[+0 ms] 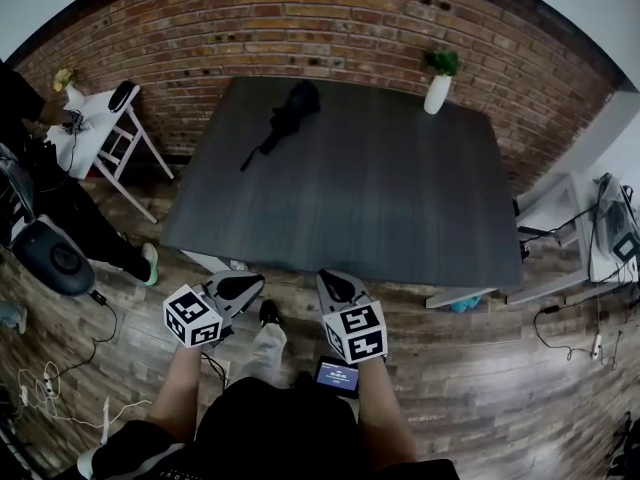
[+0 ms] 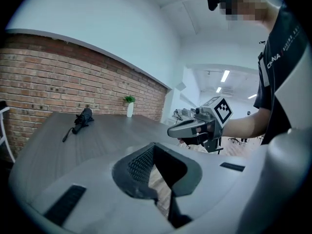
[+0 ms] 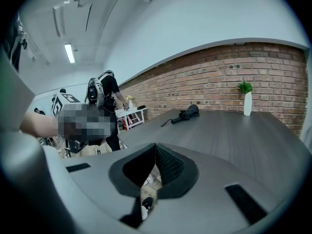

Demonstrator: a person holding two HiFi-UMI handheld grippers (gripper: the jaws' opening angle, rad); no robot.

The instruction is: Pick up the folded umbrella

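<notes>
A person in dark clothes point(image 1: 40, 183) stood at the far left beside a small white folding table point(image 1: 100, 123), with loose cables point(image 1: 45, 383) lying on the wood floor point(image 1: 480, 378) near them. The dark grey table point(image 1: 380, 208) filled the middle, its far edge close to the brick wall point(image 1: 330, 28). The folded umbrella point(image 1: 288, 113), black, lay on the table's far left part, its thin end pointing toward the left edge, well apart from both grippers. A white vase with a green plant point(image 1: 438, 88) stood near the far right corner, well apart from the umbrella.

The left gripper point(image 1: 250, 282) was held over the floor, just short of the table's near edge, its jaws pressed together with nothing between them. The right gripper point(image 1: 330, 280) sat beside it, jaws likewise pressed together and holding nothing. A small lit screen point(image 1: 337, 375) showed just below the right gripper.

From the near edge a wide stretch of plain tabletop ran up to the umbrella. At the far right, white equipment point(image 1: 612, 233) with trailing wires stood apart from the table's right edge
</notes>
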